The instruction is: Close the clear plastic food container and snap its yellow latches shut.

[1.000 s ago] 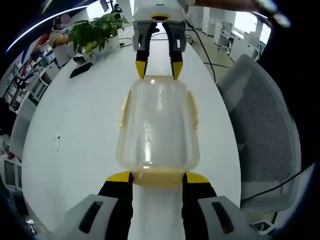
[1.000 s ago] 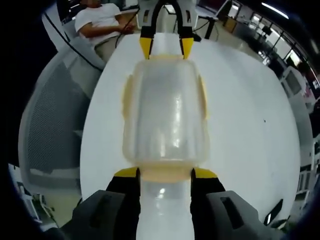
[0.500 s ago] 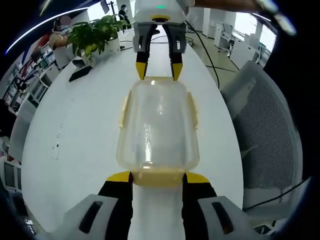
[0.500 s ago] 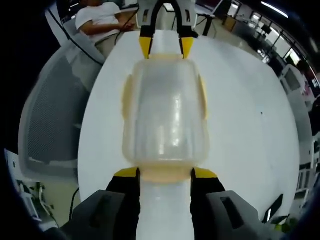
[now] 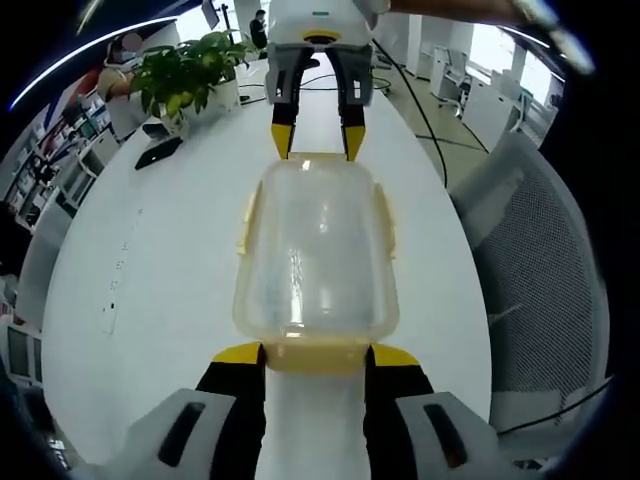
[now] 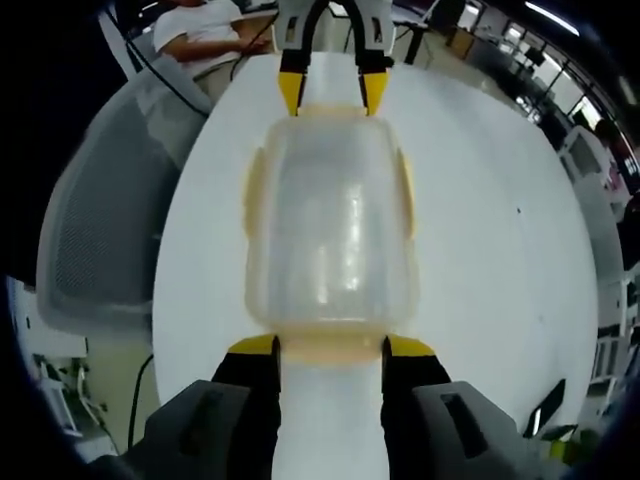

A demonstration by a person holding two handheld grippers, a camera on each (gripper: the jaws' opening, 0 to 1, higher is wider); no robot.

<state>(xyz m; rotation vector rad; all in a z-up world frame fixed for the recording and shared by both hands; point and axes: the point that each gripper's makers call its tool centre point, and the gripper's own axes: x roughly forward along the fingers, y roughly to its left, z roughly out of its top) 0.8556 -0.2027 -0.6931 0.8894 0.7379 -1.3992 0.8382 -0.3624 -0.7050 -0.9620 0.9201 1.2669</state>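
Clear plastic container [image 5: 316, 250] lies on the white table [image 5: 150, 260], lid apparently down on the body, its long axis running straight from one gripper to the other — each gripper meets a short end head-on. In the left gripper view, the left gripper [image 5: 315, 355] has its yellow-tipped jaws set apart to about the width of the near end latch [image 5: 315, 357], one tip at each corner of that flap; the tips look to be touching or just beside it, but whether they press it I cannot tell. Across the box, the right gripper [image 5: 315, 145] does the same at the far short end. The right gripper view mirrors this: right gripper [image 6: 328, 347] bracketing its own near end latch [image 6: 328, 349], with the left gripper [image 6: 328, 97] at the far end of the container [image 6: 330, 225]. Neither pair of jaws is closed around anything; both stand open, flanking a flap. The two side latches [image 5: 245, 220] on the long sides flare out from the wall and look unsnapped; the end flaps read as not yet fully down, though the fisheye makes that uncertain. Judgement: the coming move turns on this end-to-end alignment — each gripper is nearest its own short end, so the end latches are the ones in reach, and a push inward along the long axis from both sides would hold the box from sliding. The long-side latches lie to left and right of that axis, well off either gripper's line. A potted plant [image 5: 185, 65] stands far left on the table, and a mesh chair [image 5: 540, 250] sits beside the table's right edge.
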